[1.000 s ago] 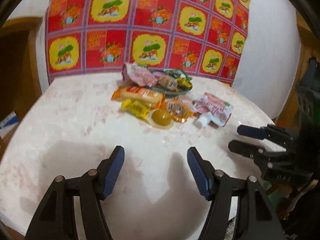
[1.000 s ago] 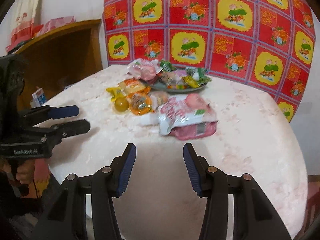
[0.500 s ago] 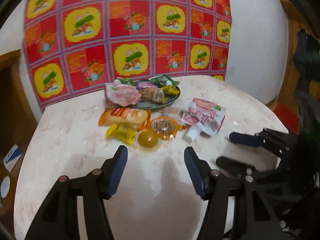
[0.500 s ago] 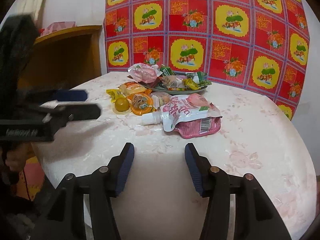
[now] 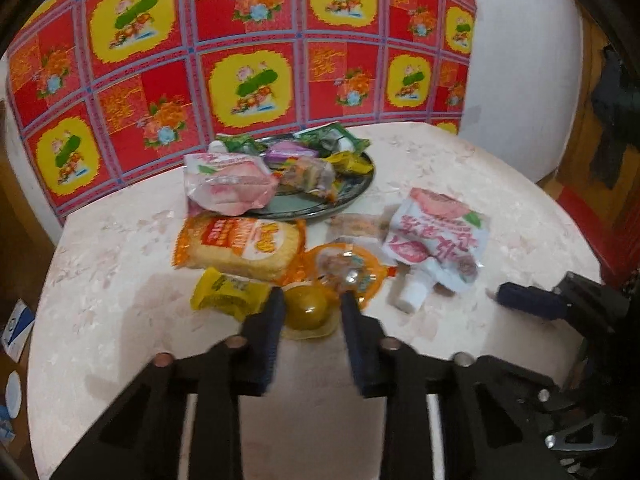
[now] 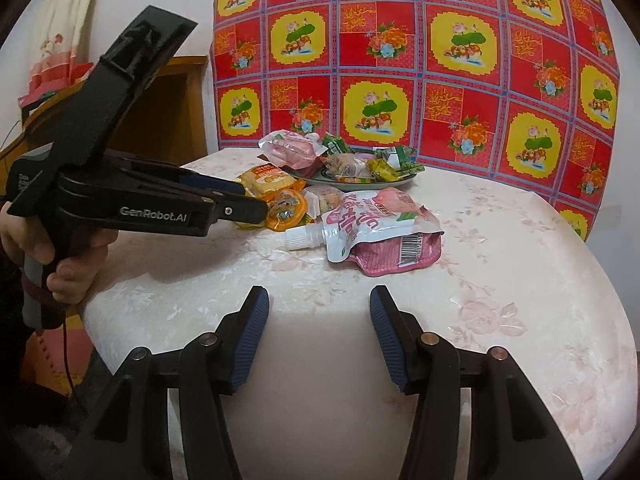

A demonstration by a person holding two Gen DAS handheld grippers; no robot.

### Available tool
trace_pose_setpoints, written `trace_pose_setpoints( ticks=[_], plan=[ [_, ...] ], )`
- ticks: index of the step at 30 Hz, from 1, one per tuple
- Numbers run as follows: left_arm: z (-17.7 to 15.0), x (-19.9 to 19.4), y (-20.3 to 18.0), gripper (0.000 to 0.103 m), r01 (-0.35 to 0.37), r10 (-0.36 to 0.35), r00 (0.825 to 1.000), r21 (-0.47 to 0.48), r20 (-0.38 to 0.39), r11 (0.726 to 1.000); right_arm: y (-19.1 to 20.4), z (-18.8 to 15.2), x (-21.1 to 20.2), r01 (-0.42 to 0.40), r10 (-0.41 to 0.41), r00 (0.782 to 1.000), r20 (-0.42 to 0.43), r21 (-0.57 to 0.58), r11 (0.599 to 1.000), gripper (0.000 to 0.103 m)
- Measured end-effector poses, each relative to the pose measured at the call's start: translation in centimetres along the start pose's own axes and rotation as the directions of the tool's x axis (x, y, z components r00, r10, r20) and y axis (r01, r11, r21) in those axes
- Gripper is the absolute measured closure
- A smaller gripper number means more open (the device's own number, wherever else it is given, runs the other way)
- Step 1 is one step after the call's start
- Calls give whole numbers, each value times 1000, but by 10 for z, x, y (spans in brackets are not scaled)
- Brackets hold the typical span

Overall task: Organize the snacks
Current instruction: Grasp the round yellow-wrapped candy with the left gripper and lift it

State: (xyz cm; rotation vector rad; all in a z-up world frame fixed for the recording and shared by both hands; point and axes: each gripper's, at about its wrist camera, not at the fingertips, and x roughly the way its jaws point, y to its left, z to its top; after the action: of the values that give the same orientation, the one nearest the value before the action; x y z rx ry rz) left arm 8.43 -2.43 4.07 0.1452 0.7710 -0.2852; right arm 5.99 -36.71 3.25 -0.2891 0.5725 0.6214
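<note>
Snacks lie on a round pale table [image 5: 120, 320]. A round amber jelly cup [image 5: 308, 312] sits between the fingers of my left gripper [image 5: 312, 308], whose jaws flank it closely; contact is unclear. Beside it lie a yellow candy packet [image 5: 224, 294], an orange cracker pack [image 5: 240, 246], an orange-rimmed jelly cup [image 5: 344, 272] and a pink-white spout pouch [image 5: 436, 244]. A metal plate [image 5: 312, 208] behind holds several wrapped snacks and a pink pouch [image 5: 228, 186]. My right gripper [image 6: 318, 328] is open and empty above the near table edge, short of the spout pouch [image 6: 380, 228].
A red and yellow patterned cloth [image 5: 240, 60] hangs behind the table. A wooden cabinet [image 6: 160, 120] stands at the left. The left gripper's body [image 6: 140, 200] crosses the right wrist view at the left. The right gripper's tip [image 5: 532, 304] shows at the table's right edge.
My left gripper has moved forward to the snacks and narrowed its jaws around the amber jelly cup. My right gripper has stayed open and drawn back a little.
</note>
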Motion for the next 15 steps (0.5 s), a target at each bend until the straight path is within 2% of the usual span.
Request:
trace_pose_setpoints(
  ticks=[9, 10, 13, 15],
  plan=[
    [-1, -4, -2, 86, 16, -17, 1000, 18, 9, 1000, 0, -1, 0, 4, -4, 1000, 1, -1, 1000, 49],
    [-2, -5, -3, 90, 19, -19, 1000, 21, 13, 1000, 1, -1, 0, 6, -6, 1000, 2, -1, 1000, 49],
    [-12, -11, -10, 94, 57, -57, 998, 23, -17, 998, 2, -1, 1, 12, -12, 1000, 1, -2, 1000, 49],
    [-22, -17, -20, 94, 41, -40, 999, 54, -14, 998, 2, 0, 1, 11, -11, 1000, 0, -1, 1000, 49]
  ],
)
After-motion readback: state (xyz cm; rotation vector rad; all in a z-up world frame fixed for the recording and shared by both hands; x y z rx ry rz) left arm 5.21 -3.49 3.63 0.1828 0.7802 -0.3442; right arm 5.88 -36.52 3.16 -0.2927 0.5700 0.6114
